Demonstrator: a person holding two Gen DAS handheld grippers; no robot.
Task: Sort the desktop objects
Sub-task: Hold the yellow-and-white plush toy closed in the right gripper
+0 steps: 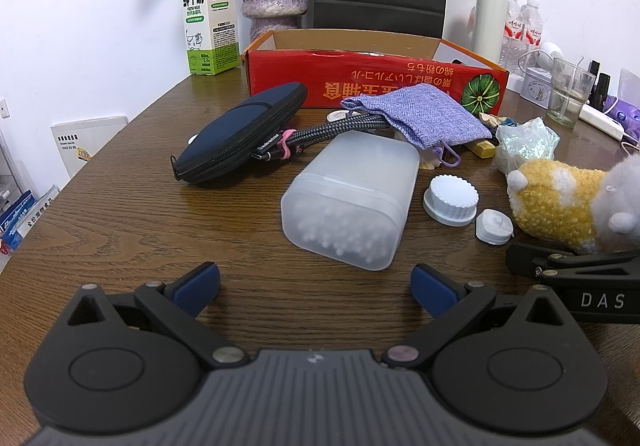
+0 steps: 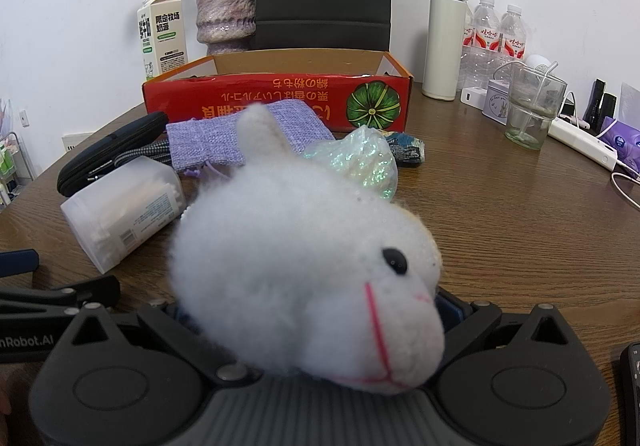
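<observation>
Left hand-held gripper (image 1: 316, 282) spread wide just before the frosted swab box (image 1: 348, 202) — right hand-held gripper (image 2: 308, 310) pinching the plush toy (image 2: 296, 270) beside that box on the worktop (image 2: 500, 214).

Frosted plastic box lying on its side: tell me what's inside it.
The frosted plastic box holds cotton swabs; their white tips press against the closed lid end. Its cloudy walls blur the rest, so the count and anything beneath them stay hidden.

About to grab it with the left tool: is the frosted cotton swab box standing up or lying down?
Lying down. The cotton swab box rests on its side on the table, lidded end facing the open left tool.
</observation>
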